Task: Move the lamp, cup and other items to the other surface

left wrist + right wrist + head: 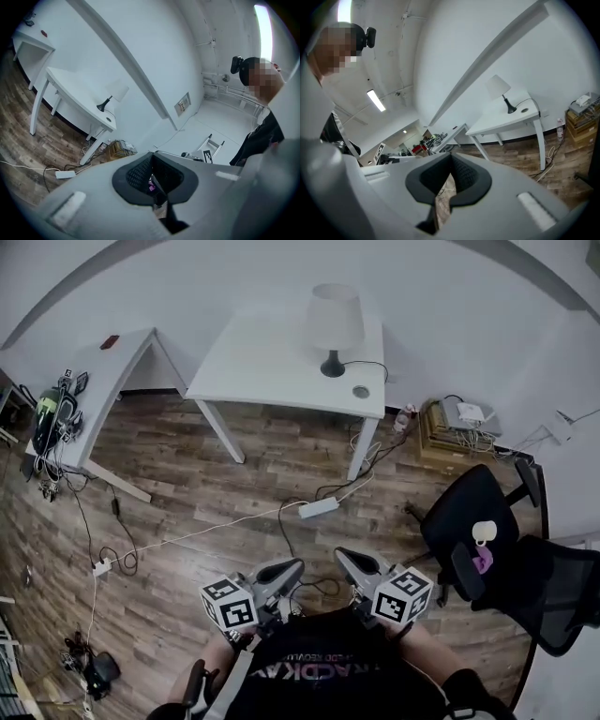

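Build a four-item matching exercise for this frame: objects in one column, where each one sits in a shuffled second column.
Things:
1. lamp
2. power strip
3. purple item
4. small red item

Places:
A. on the black chair
B. on the left white table
C. on the wood floor
D. on the middle white table

Pairs: 1-D, 2-C, 3-A, 4-B
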Tool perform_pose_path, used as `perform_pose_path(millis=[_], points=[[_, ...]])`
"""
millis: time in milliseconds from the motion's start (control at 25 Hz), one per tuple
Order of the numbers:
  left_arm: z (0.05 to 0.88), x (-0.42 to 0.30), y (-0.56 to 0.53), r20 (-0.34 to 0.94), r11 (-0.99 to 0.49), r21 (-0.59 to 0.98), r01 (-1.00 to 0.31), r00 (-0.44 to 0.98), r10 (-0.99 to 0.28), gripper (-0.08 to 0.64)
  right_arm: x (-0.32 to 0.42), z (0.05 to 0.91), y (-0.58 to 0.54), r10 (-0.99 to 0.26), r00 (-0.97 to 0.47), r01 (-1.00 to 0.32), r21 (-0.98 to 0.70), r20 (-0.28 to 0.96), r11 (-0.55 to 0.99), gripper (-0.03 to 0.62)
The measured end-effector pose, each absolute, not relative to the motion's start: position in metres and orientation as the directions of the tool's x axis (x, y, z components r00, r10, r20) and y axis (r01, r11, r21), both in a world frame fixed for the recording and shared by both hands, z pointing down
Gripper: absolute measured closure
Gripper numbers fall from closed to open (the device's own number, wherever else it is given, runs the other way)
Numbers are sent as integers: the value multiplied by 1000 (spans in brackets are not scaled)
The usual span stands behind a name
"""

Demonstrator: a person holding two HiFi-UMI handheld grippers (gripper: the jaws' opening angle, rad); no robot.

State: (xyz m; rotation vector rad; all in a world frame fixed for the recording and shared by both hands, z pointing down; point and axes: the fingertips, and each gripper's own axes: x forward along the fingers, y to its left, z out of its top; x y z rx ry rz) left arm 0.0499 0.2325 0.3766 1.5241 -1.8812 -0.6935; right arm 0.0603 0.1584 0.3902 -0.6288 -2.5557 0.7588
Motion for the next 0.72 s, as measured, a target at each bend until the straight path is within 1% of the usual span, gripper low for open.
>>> perform_pose_path(millis=[120, 240, 520, 720], points=[[377, 50, 260, 131, 217, 722, -657, -177, -975, 557, 59, 387, 195, 576, -782, 360, -582, 237, 729, 588], [377, 51, 283, 125, 226, 721, -656, -197, -972, 557, 57, 382, 218, 603, -764, 400, -564, 229, 722, 588], [382, 55, 316, 121, 237, 713, -660, -216, -969, 557, 65, 387, 263, 645, -730, 459, -535, 228, 709, 588], [385, 54, 326, 108, 228, 719, -656, -219, -970, 557, 65, 389, 271, 645, -728, 457, -535, 234, 711, 588]])
